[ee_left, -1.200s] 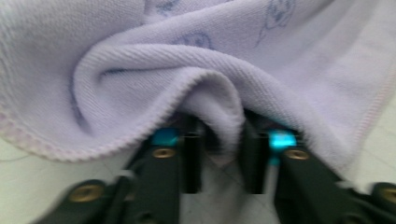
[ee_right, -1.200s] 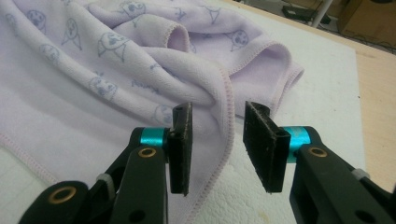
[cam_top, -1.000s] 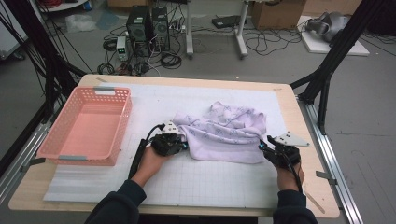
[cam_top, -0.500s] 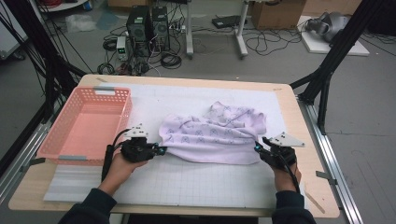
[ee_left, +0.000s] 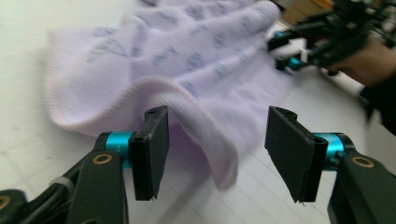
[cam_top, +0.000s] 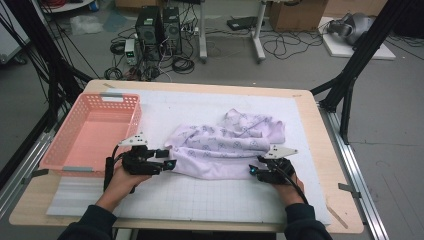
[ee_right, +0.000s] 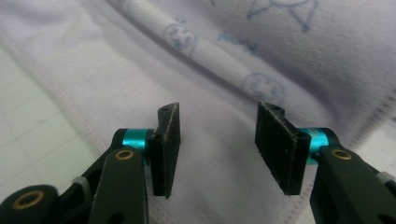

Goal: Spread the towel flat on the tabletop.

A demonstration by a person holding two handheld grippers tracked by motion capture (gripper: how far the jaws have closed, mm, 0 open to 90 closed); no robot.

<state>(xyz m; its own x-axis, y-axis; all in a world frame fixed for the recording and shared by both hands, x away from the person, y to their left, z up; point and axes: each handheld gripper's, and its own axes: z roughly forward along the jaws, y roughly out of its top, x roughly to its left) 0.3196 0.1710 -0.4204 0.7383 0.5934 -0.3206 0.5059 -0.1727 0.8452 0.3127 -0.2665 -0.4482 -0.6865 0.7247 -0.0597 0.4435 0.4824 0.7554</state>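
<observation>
1. The cloth [cam_top: 227, 147], pale lilac with a blue print, lies crumpled on the white mat [cam_top: 200, 195] in the middle of the surface [cam_top: 320, 150], just right of the pink basket [cam_top: 90, 132]. It looks half spread: its near edge runs fairly straight between the two hands, while the far part is bunched.

2. The left hand-held gripper [cam_top: 170, 164] sits at the cloth's near-left corner. Its jaws have just been opening and now stand released. In the left gripper view [ee_left: 212, 140] a ribbed hem fold droops between the pads without either pad pressing it, which suggests the corner has been pulled out sideways and let go to lie flat.

3. The right hand-held gripper [cam_top: 253, 171] is at the near-right edge. Its jaws have also just been opening. In the right gripper view [ee_right: 217, 140] they hang apart above flat cloth with the stitched hem to either side, gripping nothing. It seems placed to take a fresh hold of that edge.

4. The hands are set well apart at opposite corners, probably so the near edge can be stretched straight.

5. The basket is empty, likely waiting for the cloth.
</observation>
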